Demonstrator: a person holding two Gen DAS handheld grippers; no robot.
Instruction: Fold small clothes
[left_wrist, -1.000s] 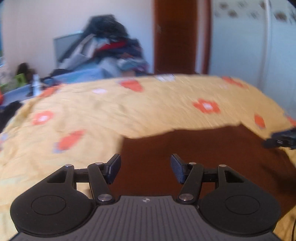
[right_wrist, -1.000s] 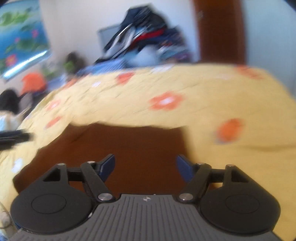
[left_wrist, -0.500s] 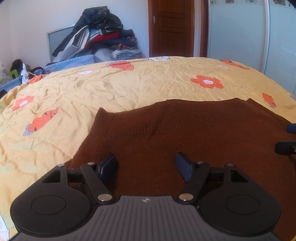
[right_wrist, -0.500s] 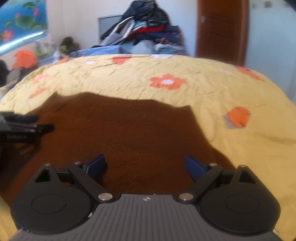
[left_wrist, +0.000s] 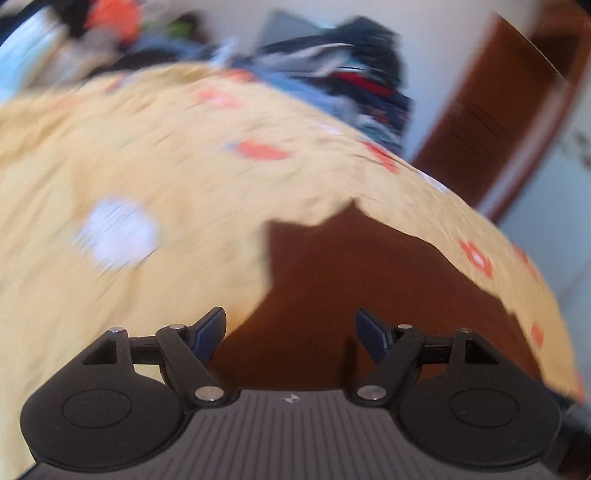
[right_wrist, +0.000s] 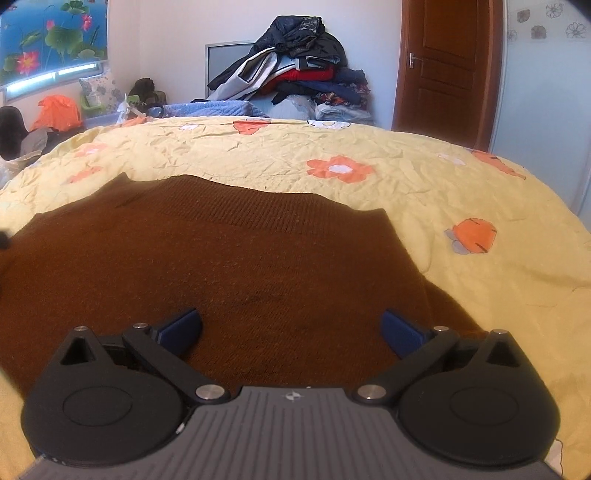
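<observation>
A brown knit sweater (right_wrist: 229, 258) lies flat on a yellow bedsheet (right_wrist: 424, 184) with orange flowers. My right gripper (right_wrist: 291, 325) is open and empty, low over the sweater's near part. In the blurred, tilted left wrist view the sweater (left_wrist: 369, 288) fills the lower right and its left edge runs just past my left gripper (left_wrist: 290, 330), which is open and empty above that edge.
A pile of dark clothes (right_wrist: 295, 70) sits beyond the bed's far edge, with a brown door (right_wrist: 447, 66) to its right. A window with a flower print (right_wrist: 51, 40) and clutter stand at the far left.
My left gripper has swung left and tilted, so its view is blurred and shows the sweater's left edge. My right gripper has opened wider and moved a little forward over the sweater.
</observation>
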